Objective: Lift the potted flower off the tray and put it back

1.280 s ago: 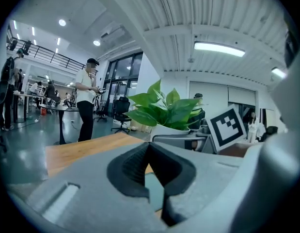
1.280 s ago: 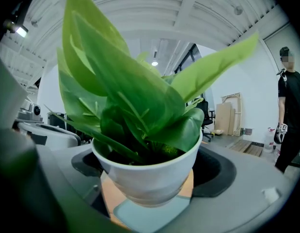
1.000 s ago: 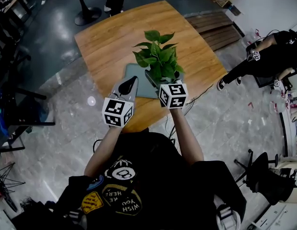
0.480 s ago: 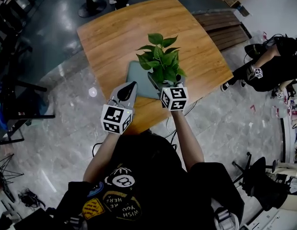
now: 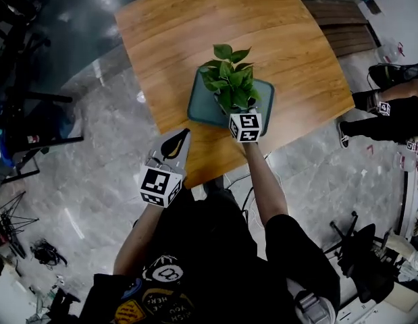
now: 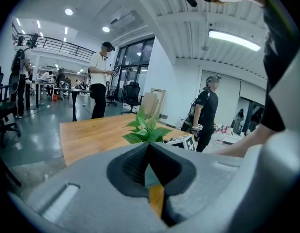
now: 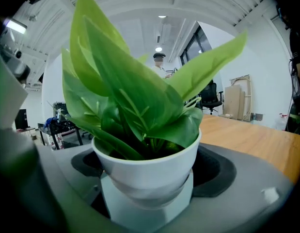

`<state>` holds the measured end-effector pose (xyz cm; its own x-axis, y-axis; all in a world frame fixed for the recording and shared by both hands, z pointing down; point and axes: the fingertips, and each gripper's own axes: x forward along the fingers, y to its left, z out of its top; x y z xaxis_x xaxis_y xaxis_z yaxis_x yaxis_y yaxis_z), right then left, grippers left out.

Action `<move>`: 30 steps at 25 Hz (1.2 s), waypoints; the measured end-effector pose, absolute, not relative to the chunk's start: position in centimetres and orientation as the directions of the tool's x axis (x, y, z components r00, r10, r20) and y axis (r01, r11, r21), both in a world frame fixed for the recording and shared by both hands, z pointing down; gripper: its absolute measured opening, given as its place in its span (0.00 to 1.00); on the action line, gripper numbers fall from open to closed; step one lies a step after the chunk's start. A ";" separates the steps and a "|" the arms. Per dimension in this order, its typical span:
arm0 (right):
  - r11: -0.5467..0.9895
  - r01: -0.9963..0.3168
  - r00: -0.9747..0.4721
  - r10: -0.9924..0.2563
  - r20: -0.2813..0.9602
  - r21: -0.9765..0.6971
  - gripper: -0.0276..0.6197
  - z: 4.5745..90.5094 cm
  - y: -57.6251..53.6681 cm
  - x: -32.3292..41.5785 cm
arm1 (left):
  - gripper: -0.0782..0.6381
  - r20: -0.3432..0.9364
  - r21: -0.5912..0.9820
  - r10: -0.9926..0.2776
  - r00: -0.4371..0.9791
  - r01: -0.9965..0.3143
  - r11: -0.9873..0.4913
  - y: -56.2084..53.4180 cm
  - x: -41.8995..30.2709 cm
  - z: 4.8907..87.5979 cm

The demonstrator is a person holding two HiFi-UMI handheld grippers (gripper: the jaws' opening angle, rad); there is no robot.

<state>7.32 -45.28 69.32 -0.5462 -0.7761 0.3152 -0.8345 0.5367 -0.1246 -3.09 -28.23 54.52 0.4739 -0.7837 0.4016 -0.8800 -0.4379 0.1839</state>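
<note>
- Wooden table (image 5: 195, 19) filled the upper part of the head view, with grey stone floor (image 5: 94, 181) around it and people standing about an open office behind.
- At this moment the plant (image 5: 227, 79) sat over the middle of the teal tray (image 5: 200, 110), near the table's near edge.
- Half a second before, it had looked larger and hung off toward the tray's right side, so it had been carried back over the tray and, by my reading, lowered.
- Its white pot (image 7: 147, 171) was clamped between the jaws of the right gripper (image 5: 239, 117), which pressed on both sides below the rim.
- Leaves hid the pot's base from above, and the right gripper view showed no tray, so whether the pot already rested on the tray could not be told.
- Off to the left, the left gripper (image 5: 180, 140) had its jaws together on nothing; it had dropped back from the tray's near edge and hung over the floor, clear of the table.
- Judged from this, the lift was done and the return nearly so; what remained was to confirm contact and let the right jaws part without tipping the pot.
</note>
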 end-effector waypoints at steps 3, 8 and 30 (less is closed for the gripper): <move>0.523 -0.842 -0.533 -0.773 0.344 -0.132 0.87 73.0 -46.2 7.3 | 0.10 0.437 0.173 -0.767 0.469 -0.881 -0.441 -27.6 -3.2 55.9; 0.503 -0.857 -0.505 -0.772 0.386 -0.114 0.87 76.4 -45.3 7.5 | 0.10 0.459 0.196 -0.757 0.465 -0.884 -0.424 -26.4 -4.5 57.2; 0.275 -0.940 -0.333 -0.870 0.364 -0.204 0.07 64.0 -24.9 16.7 | 0.10 0.350 0.238 -0.774 0.528 -0.849 -0.472 -21.8 -4.0 53.6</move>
